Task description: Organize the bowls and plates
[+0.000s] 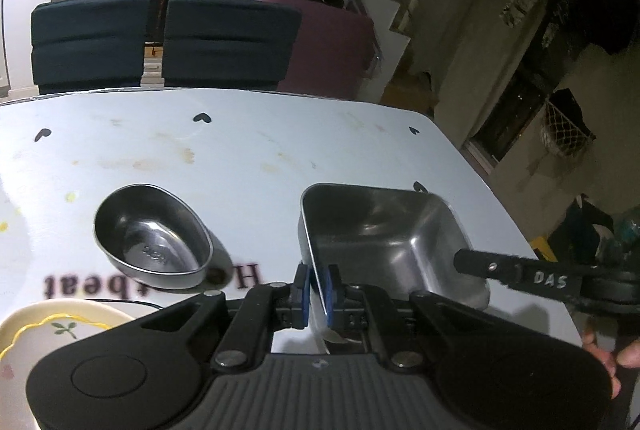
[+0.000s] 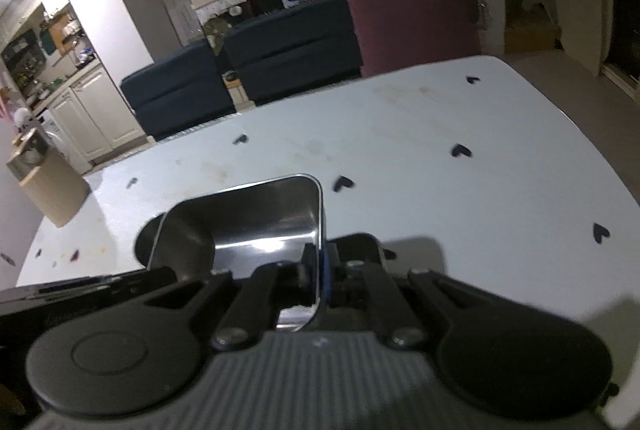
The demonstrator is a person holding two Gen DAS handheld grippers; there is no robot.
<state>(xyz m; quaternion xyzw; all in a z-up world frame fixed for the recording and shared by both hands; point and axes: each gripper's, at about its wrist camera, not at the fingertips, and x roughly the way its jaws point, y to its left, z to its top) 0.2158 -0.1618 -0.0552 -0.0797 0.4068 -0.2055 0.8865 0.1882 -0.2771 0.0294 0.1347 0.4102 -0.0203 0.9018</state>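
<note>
A rectangular steel tray hangs between both grippers over the white table. My left gripper is shut on its left wall, blue pads on either side of the rim. My right gripper is shut on the opposite wall of the tray. One finger of the right gripper shows at the tray's right side in the left wrist view. An oval steel bowl sits on the table left of the tray. A cream plate with a yellow scalloped rim lies at the near left.
Black heart marks and printed lettering dot the table. Two dark blue chairs and a maroon one stand behind its far edge. A cardboard box stands past the table's left side. The table's right edge drops to the floor.
</note>
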